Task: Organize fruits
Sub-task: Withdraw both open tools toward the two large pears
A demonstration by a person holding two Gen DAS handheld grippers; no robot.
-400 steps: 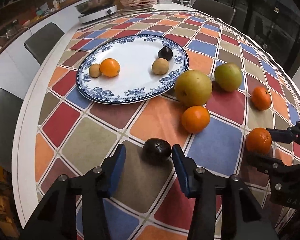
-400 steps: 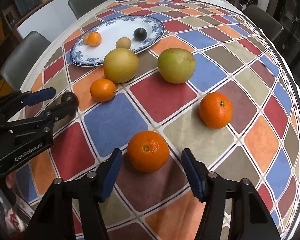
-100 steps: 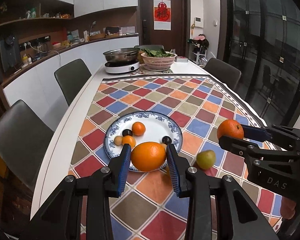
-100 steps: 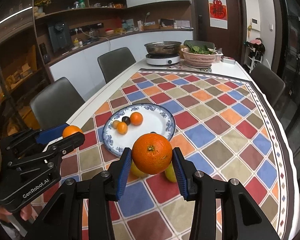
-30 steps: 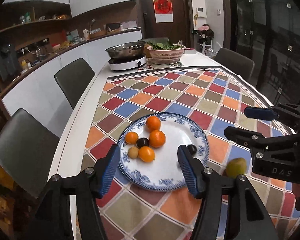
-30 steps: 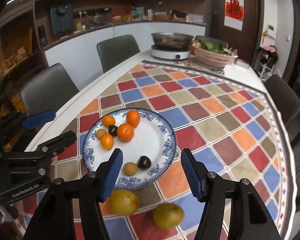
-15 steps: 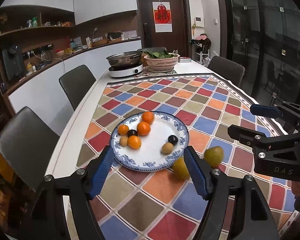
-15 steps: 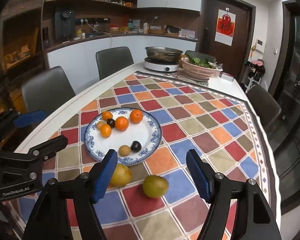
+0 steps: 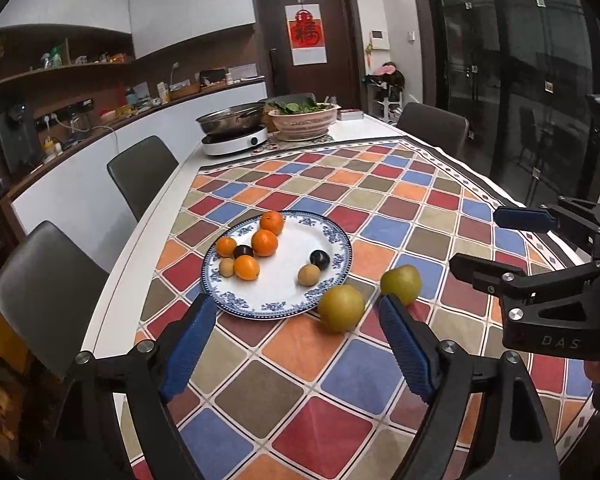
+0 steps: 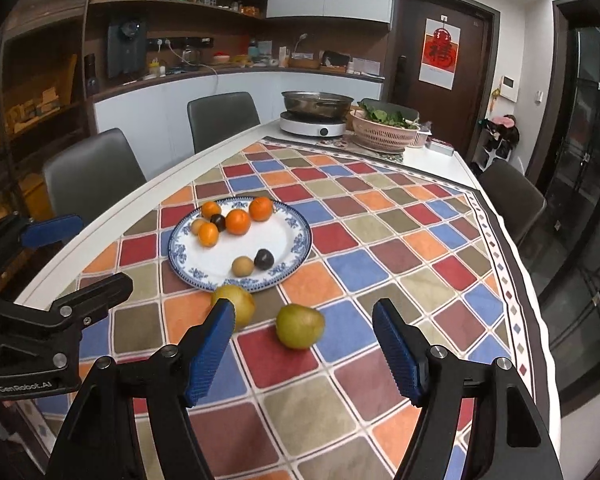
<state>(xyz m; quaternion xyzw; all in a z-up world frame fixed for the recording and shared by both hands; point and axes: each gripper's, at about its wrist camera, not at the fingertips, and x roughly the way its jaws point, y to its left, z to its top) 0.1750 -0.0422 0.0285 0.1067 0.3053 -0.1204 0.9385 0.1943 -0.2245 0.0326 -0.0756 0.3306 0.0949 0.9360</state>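
A blue-patterned white plate on the checked tablecloth holds several oranges, two dark plums and two small tan fruits. A yellow pear and a green pear lie on the cloth just off the plate's near rim. My left gripper is open and empty, held above and short of the plate. My right gripper is open and empty, held above the green pear.
A hotplate with a steel pan and a basket of greens stand at the table's far end. Dark chairs line both sides. The table's left edge runs close to the plate.
Both grippers have drawn back and risen a little, still open and empty. The plate and pears look slightly farther away; the fruit has not moved.
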